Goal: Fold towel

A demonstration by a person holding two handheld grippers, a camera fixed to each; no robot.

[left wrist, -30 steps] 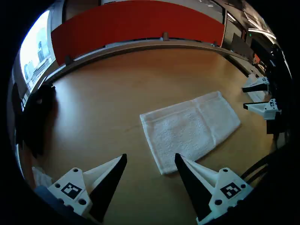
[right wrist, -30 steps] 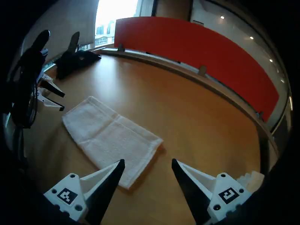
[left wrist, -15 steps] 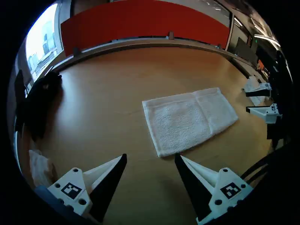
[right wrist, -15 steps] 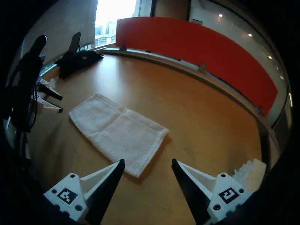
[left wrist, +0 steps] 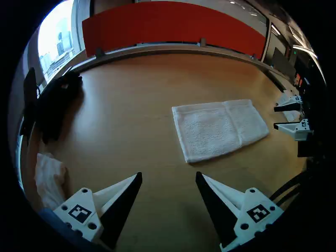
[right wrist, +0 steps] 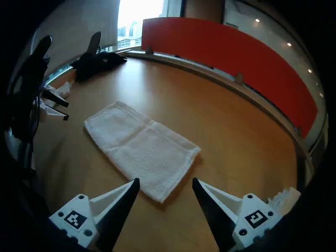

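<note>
Right gripper view: nubby, seemingly folded rectangular towel point(right wrist: 140, 148)

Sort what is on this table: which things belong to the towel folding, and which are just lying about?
Belongs to the job: white towel, lying flat on the wooden table; left gripper and right gripper, both open.
Lying about: black item at the table edge; crumpled white cloth; red partition.
</note>
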